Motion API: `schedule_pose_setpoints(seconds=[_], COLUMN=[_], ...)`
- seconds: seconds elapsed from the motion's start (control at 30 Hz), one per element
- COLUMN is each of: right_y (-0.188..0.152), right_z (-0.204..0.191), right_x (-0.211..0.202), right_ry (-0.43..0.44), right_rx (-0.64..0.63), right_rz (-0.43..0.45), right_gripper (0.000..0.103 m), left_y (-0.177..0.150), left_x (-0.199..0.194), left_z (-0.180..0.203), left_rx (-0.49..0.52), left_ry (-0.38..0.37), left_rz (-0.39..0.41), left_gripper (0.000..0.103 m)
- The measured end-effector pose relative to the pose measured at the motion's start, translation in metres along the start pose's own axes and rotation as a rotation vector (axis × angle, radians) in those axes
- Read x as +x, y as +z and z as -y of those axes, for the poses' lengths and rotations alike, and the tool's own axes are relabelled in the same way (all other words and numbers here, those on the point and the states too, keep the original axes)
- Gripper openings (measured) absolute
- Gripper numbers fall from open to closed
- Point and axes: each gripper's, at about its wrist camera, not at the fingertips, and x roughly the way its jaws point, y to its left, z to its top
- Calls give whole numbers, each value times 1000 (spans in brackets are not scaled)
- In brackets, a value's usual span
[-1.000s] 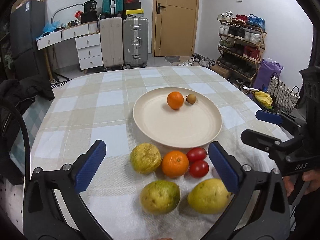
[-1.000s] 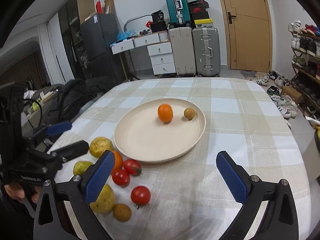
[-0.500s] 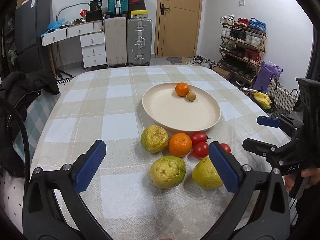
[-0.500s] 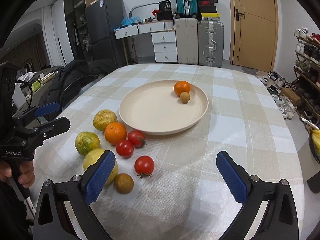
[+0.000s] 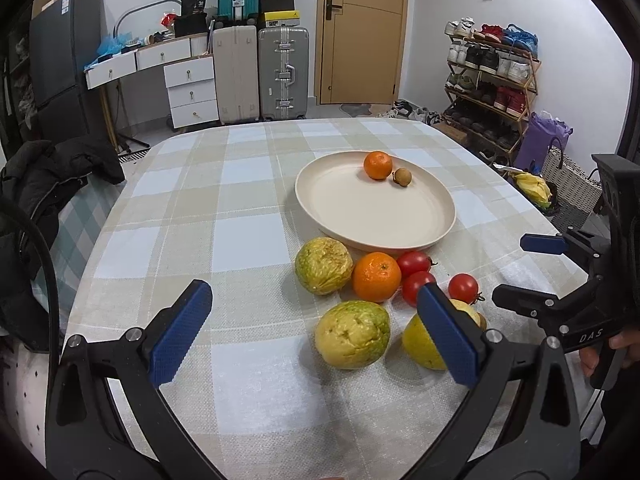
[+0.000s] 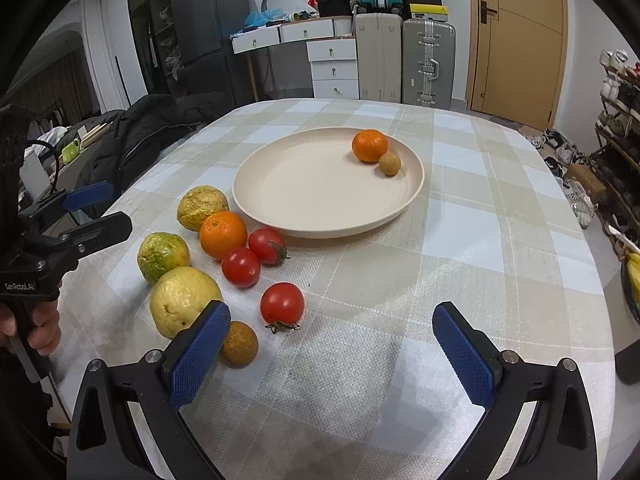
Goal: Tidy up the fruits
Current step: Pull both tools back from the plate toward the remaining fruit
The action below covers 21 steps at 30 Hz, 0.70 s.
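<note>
A cream plate (image 5: 440,216) (image 6: 256,196) on the checked tablecloth holds an orange (image 5: 377,165) (image 6: 369,145) and a small brown fruit (image 5: 401,177) (image 6: 389,164). In front of it lie three yellow-green guavas (image 5: 352,334) (image 6: 185,301), another orange (image 5: 376,277) (image 6: 223,234), three tomatoes (image 5: 463,288) (image 6: 282,305) and a second brown fruit (image 6: 239,344). My left gripper (image 5: 312,336) is open and empty, low over the near table, left of the fruit. My right gripper (image 6: 326,354) is open and empty, just right of the fruit group.
The table's rounded edges (image 5: 120,208) drop off at left and right. A dark jacket (image 5: 48,184) hangs at the left edge. Suitcases (image 5: 280,72), drawers and a shoe rack (image 5: 488,80) stand behind the table, and a basket (image 5: 568,184) sits on the floor at right.
Both grippers have pulled back and away from the plate, so the plate and fruit sit farther off. The left gripper has shifted left. No fruit has moved.
</note>
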Motion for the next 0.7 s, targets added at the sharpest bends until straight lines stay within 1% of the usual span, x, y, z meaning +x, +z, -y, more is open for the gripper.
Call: schedule_pose_setpoints(seconds=[0.13, 0.37, 0.7], right_y=[-1, -6, -11], right_z=[1, -8, -19], right_x=[6, 12, 18], right_ry=[8, 28, 41], right_rx=[6, -36, -67], right_rz=[-37, -77, -113], right_gripper=[103, 103, 103], left_y=[0, -3, -6], left_x=[5, 15, 22], left_z=[-4, -4, 0], left_rx=[-15, -17, 1], left_ry=[5, 2, 9], left_rz=[-13, -39, -62], left_gripper=[102, 102, 102])
